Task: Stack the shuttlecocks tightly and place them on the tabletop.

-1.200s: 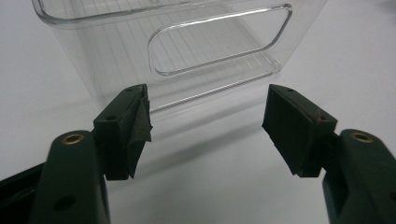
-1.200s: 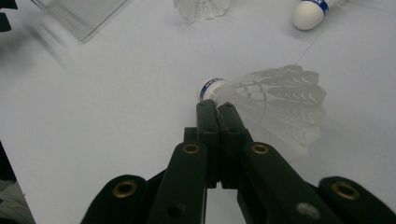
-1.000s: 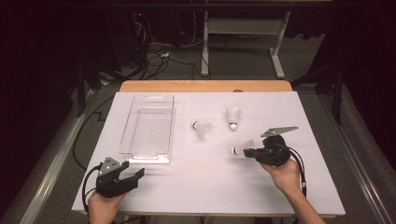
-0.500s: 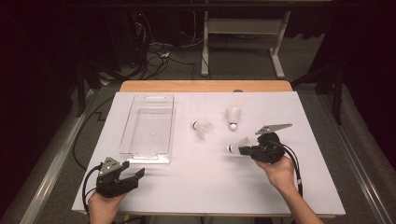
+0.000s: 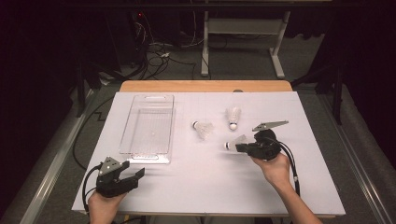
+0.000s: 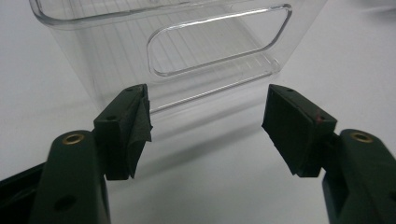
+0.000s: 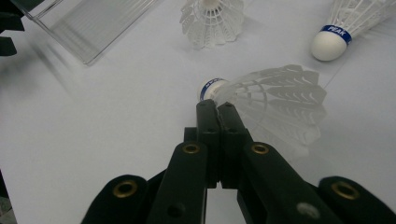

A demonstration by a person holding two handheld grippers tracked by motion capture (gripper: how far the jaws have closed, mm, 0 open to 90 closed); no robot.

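My right gripper [image 5: 239, 148] [image 7: 217, 105] is shut on a white shuttlecock [image 5: 235, 142] [image 7: 275, 88], pinching its feather skirt just behind the blue-banded cork. It hangs a little above the white table, right of centre, cork pointing left. Two more shuttlecocks lie beyond it: one on its side [image 5: 203, 129] [image 7: 213, 18], one with its cork toward me [image 5: 233, 116] [image 7: 343, 25]. My left gripper [image 5: 136, 176] [image 6: 205, 126] stands open at the near left, facing the near end of a clear plastic bin [image 5: 125, 140] [image 6: 215, 42], with nothing between its fingers.
The clear bin is empty and runs lengthwise on the left half of the white sheet [image 5: 196, 186]. A wooden table edge [image 5: 205, 86] shows at the back. Cables and a desk frame [image 5: 243, 32] lie on the dark floor beyond.
My right gripper has carried the shuttlecock leftward and slightly away from me. The left gripper has stayed where it was.
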